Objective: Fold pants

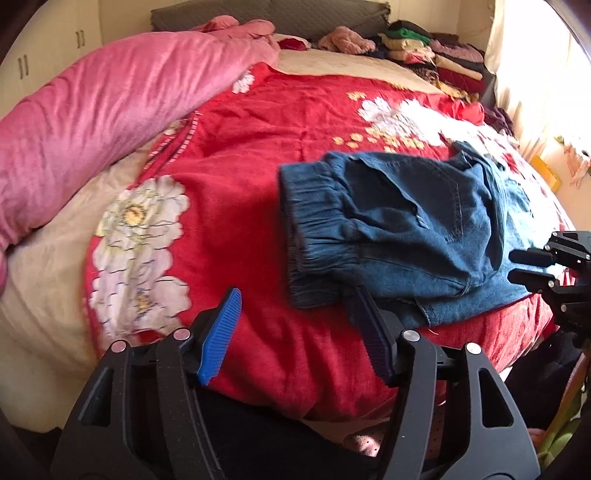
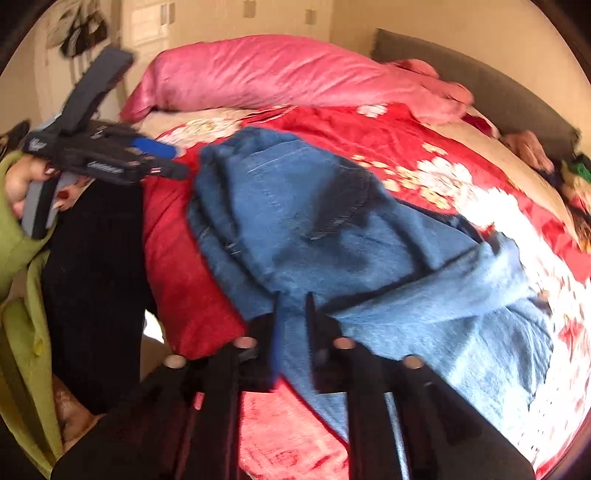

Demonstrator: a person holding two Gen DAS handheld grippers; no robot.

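Blue denim pants (image 1: 399, 229) lie bunched and partly folded on the red flowered blanket (image 1: 236, 177), with the elastic waistband turned to the left. My left gripper (image 1: 297, 295) is open above the blanket, nothing between its blue pads; its right finger sits just at the near edge of the denim. In the right wrist view the pants (image 2: 314, 221) fill the middle. My right gripper (image 2: 293, 297) has its jaws a little apart, and a strip of denim lies loosely in the gap. The right gripper (image 1: 519, 266) also shows at the pants' right edge, and the left gripper (image 2: 162, 158) at their left.
A rolled pink quilt (image 1: 110, 99) runs along the bed's left side. Stacks of folded clothes (image 1: 436, 55) sit at the far right by the grey headboard (image 1: 269, 14). A hand in a green sleeve (image 2: 22, 229) and dark cloth (image 2: 96, 266) are at the bed's near edge.
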